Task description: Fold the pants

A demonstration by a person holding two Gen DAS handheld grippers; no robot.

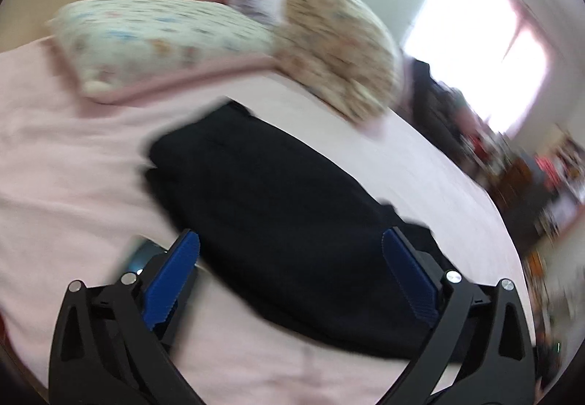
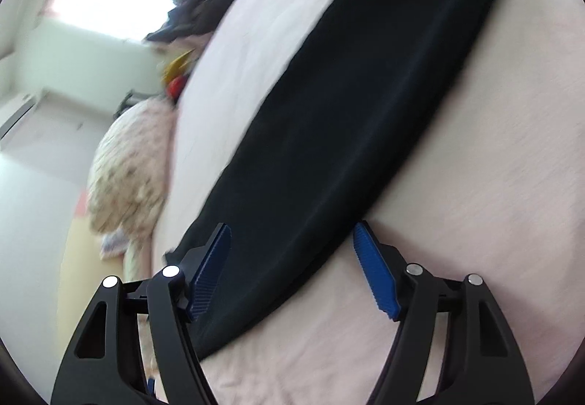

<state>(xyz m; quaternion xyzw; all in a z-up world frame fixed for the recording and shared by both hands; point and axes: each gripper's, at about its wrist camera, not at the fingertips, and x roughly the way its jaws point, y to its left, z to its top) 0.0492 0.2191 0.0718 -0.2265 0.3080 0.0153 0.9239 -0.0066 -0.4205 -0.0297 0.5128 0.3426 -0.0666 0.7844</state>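
The black pants [image 1: 278, 200] lie flat on the pink bed sheet [image 1: 65, 163], folded lengthwise into one long strip. My left gripper [image 1: 290, 240] is open, its blue pads spread over one end of the strip, holding nothing. In the right wrist view the pants [image 2: 351, 120] stretch away to the upper right. My right gripper [image 2: 292, 233] is open over the near end, its left pad above the cloth and its right pad above the sheet [image 2: 493, 207]. Both views are blurred.
Two patterned pillows [image 1: 161, 36] [image 1: 336, 46] lie at the head of the bed. A pillow [image 2: 128, 163] also shows at the bed's edge in the right wrist view. Dark clothes and clutter [image 2: 204, 14] sit below a bright window [image 1: 475, 43].
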